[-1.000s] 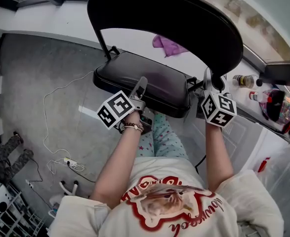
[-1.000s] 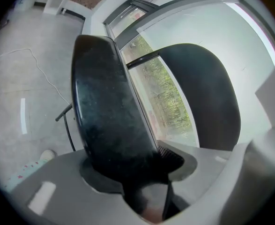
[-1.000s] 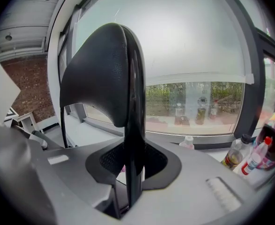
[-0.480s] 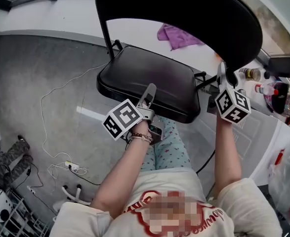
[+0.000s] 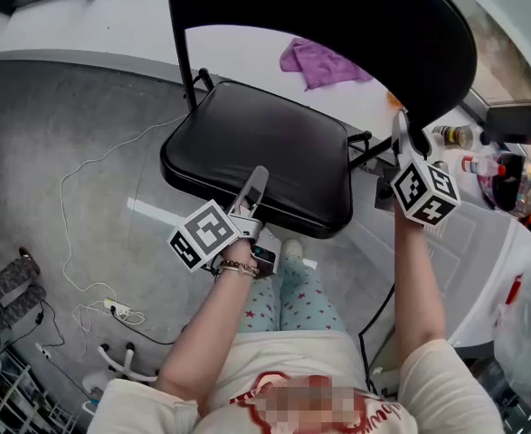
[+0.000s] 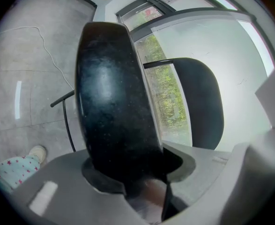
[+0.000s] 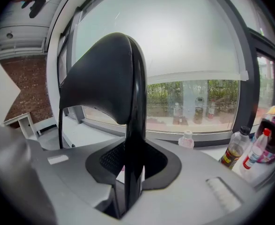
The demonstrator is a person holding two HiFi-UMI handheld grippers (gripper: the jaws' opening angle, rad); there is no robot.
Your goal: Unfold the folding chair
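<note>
The black folding chair stands in front of me with its padded seat (image 5: pixel 256 152) nearly level and its curved backrest (image 5: pixel 337 25) above it. My left gripper (image 5: pixel 256 183) is shut on the seat's front edge. In the left gripper view the seat (image 6: pixel 114 107) runs edge-on out of the jaws, and the backrest (image 6: pixel 198 102) stands behind it. My right gripper (image 5: pixel 401 134) is shut on the backrest's right edge. In the right gripper view that edge (image 7: pixel 133 125) rises straight up from between the jaws.
A purple cloth (image 5: pixel 317 61) lies on the white sill behind the chair. Bottles (image 5: pixel 450 136) stand at the right, also seen as bottles (image 7: pixel 242 146) by the window. A white cable (image 5: pixel 84 233) trails over the grey floor at the left. The person's foot (image 5: pixel 288 250) is below the seat.
The left gripper has drawn the seat's front edge down and to the left, and the seat lies flatter and further out from the backrest. The right gripper has kept its hold.
</note>
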